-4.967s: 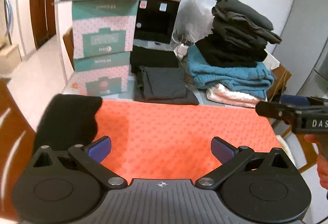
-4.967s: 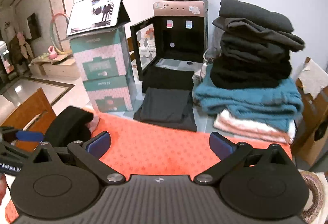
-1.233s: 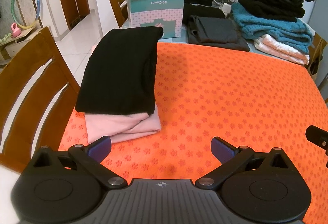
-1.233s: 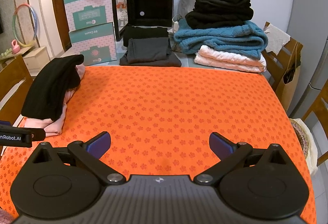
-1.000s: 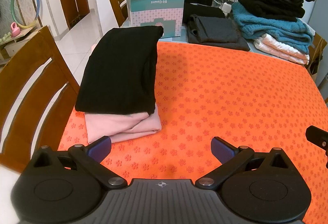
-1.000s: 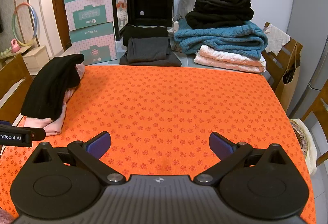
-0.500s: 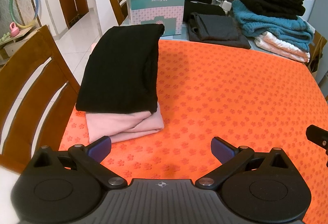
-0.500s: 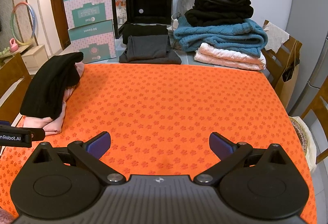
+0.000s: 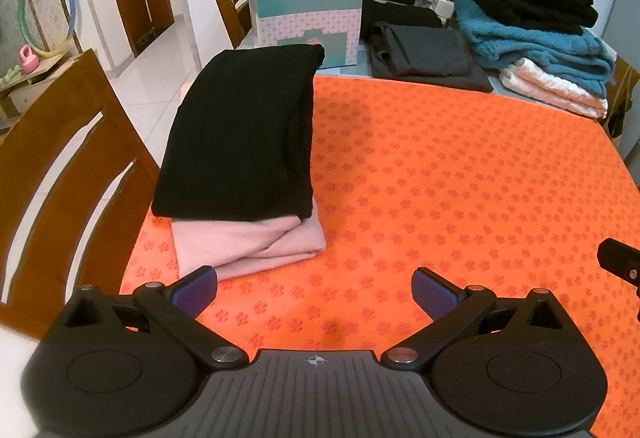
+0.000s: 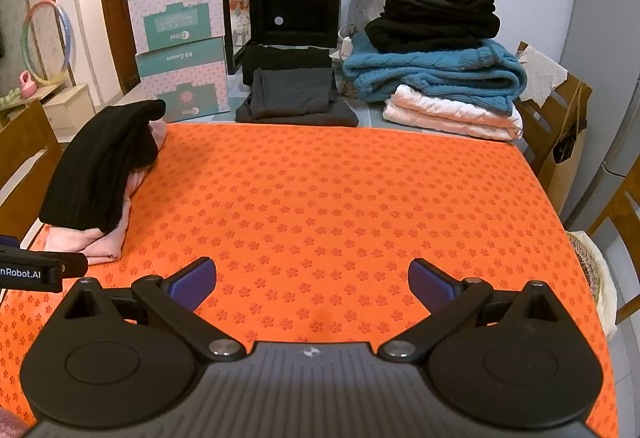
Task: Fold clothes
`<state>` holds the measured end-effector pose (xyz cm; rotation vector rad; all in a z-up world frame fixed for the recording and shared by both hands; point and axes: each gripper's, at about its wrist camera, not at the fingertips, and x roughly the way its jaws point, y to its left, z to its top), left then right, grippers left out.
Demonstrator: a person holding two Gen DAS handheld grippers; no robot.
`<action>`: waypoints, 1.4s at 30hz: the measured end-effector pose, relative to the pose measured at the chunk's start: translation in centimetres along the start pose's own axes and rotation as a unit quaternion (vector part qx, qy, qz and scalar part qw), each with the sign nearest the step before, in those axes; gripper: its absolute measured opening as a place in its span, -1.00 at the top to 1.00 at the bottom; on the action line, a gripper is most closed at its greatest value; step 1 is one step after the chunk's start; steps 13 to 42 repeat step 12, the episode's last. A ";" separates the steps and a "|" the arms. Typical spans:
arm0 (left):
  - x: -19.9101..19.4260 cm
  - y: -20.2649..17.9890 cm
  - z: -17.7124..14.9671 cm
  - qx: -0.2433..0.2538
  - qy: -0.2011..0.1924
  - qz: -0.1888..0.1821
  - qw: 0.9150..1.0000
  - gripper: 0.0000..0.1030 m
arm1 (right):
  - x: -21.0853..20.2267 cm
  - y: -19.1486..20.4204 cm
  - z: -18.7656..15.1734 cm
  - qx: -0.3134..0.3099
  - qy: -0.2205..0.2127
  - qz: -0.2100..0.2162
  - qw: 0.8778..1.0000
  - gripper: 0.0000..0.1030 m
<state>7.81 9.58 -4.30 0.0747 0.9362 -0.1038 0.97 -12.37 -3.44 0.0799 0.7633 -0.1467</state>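
Both claws hang low over the orange mat (image 10: 340,197), side by side, and neither has anything in it. The left gripper (image 9: 314,288) is spread wide, its blue pads (image 9: 196,288) well apart with only bare mat between them. The right gripper (image 10: 312,280) is spread just as wide and touches nothing.

Just ahead of the left claw and a little to its left lies a folded black garment (image 9: 244,133) resting on top of a folded pink garment (image 9: 248,246), the pink edge sticking out just beyond the left pad. From the right claw that same pair sits off to the left, near the mat's edge.

Well ahead of both claws, past the far edge of the mat, a tall pile of folded clothes (image 10: 436,49) stands to the right, with a smaller dark grey folded piece (image 10: 296,97) beside it.
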 end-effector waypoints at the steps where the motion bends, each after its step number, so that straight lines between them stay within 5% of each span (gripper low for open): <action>1: 0.0 0.0 0.0 0.001 0.000 -0.001 1.000 -0.99 | 0.0 0.0 0.0 0.000 0.000 0.000 1.000 -0.99; 42: -0.5 -0.3 -0.2 0.005 -0.019 0.006 1.000 -0.99 | 0.3 -0.1 0.0 0.000 0.003 0.006 1.000 -0.99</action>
